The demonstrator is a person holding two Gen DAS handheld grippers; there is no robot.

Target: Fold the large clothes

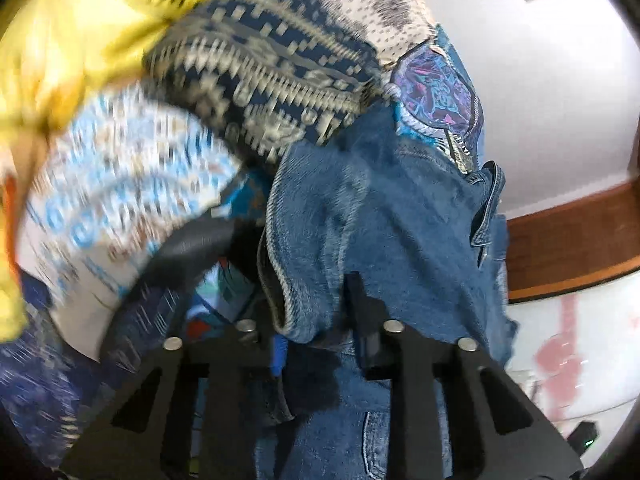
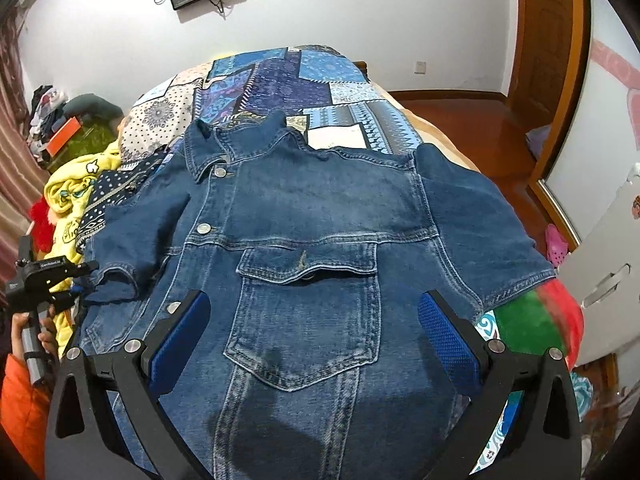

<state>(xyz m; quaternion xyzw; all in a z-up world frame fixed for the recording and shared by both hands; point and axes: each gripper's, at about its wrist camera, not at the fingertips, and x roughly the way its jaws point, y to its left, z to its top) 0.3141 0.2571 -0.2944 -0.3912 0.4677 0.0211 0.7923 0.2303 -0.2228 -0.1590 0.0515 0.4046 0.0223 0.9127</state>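
A blue denim jacket (image 2: 312, 232) lies spread front-up on the bed, collar at the far end, chest pocket in the middle. My right gripper (image 2: 314, 328) is open just above its lower front, blue pads either side of the pocket, holding nothing. My left gripper (image 2: 86, 280) shows at the jacket's left sleeve cuff, at the bed's left side. In the left wrist view, my left gripper (image 1: 316, 328) is shut on a fold of the denim sleeve (image 1: 360, 216), which covers the fingertips. That view is motion-blurred.
A patchwork blue quilt (image 2: 280, 76) covers the bed. Yellow clothing (image 2: 72, 196) and patterned fabric (image 1: 256, 80) are heaped at the left. A green and red item (image 2: 532, 324) lies at the right. A white cabinet (image 2: 608, 240) and wooden door frame (image 2: 560, 80) stand beyond the right edge.
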